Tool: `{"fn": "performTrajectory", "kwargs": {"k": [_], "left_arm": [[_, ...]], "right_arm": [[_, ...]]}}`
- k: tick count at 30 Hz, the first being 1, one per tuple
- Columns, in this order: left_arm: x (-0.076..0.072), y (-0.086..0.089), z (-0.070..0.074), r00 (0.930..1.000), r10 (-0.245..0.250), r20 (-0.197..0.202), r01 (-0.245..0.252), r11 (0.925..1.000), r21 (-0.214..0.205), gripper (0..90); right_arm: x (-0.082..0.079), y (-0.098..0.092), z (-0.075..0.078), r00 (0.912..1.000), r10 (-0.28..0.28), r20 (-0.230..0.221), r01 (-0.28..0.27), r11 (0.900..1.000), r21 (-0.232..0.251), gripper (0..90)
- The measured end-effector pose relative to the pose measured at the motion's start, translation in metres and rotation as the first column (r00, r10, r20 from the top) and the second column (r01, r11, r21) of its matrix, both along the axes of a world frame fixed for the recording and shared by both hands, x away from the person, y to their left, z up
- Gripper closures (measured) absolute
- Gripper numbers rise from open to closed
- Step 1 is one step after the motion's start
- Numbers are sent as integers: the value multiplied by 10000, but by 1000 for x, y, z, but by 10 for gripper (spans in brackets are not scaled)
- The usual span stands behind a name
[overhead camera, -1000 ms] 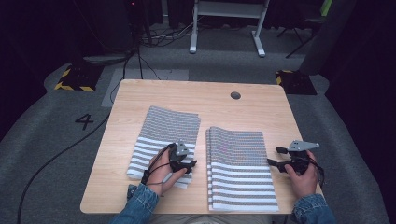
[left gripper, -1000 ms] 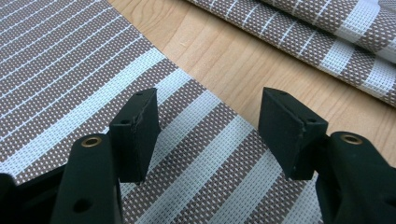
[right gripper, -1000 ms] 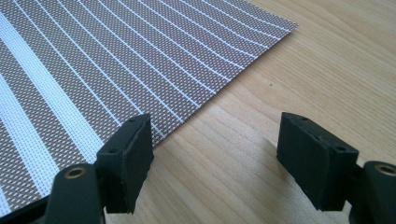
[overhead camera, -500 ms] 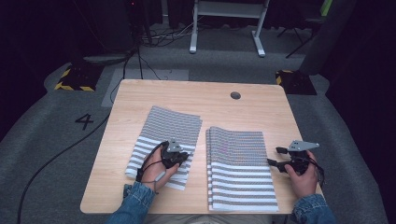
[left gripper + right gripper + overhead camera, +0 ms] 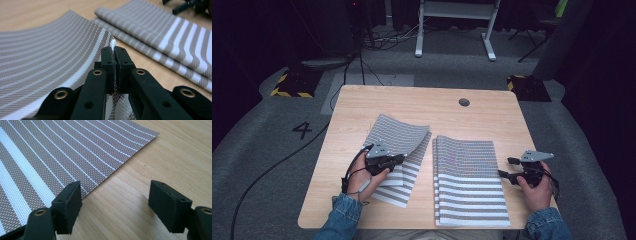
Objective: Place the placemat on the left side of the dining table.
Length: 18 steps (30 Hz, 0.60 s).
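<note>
A striped placemat (image 5: 404,145) of woven mesh — grey-brown with white bands that widen toward the near end — is seen left of centre in the high view, its right edge lifted into a curve above another mat lying flat beneath it. That edge is pinched between the pressed-together jaws of the left gripper (image 5: 114,62), which have just been closing on it; in the left gripper view the mesh is seen squeezed between the 2 black pads. A stack of like mats (image 5: 469,180) is laid right of centre, squared up. At the lower right of the high view the right gripper (image 5: 504,167) is held just beside the stack, jaws spread with bare wood between them. The light wooden table (image 5: 362,102) is pierced by a cable hole (image 5: 464,102) at upper centre. Grey carpet (image 5: 272,150) bearing a 4 surrounds it — the room behind is dark.
</note>
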<state>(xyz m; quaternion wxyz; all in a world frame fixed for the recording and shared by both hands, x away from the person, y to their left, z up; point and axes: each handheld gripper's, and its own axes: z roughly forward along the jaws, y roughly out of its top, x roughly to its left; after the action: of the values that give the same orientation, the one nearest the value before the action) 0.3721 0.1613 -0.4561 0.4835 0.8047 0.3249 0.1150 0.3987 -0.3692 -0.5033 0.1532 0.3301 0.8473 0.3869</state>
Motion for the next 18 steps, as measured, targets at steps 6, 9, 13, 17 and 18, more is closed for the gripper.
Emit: {"fn": "performTrajectory", "kwargs": {"k": [6,9,13,17,18], "left_arm": [[3,15,16,9969,656,446,-644,9975,-278,867],[6,24,24,9916,1026,786,-1010,9946,-234,866],[12,42,37,9801,1632,1131,-1616,9866,-235,865],[14,55,44,9660,2125,1470,-2140,9768,-58,864],[15,60,47,9609,2208,1671,-2256,9742,100,864]], "right_arm": [[0,0,0,10000,-3,0,3,10000,0,270],[0,0,0,10000,-3,1,3,10000,-2,270],[0,0,0,10000,-1,2,1,10000,-2,270],[0,0,0,10000,-1,2,1,10000,-2,270],[0,0,0,10000,-1,2,1,10000,-2,270]]}}
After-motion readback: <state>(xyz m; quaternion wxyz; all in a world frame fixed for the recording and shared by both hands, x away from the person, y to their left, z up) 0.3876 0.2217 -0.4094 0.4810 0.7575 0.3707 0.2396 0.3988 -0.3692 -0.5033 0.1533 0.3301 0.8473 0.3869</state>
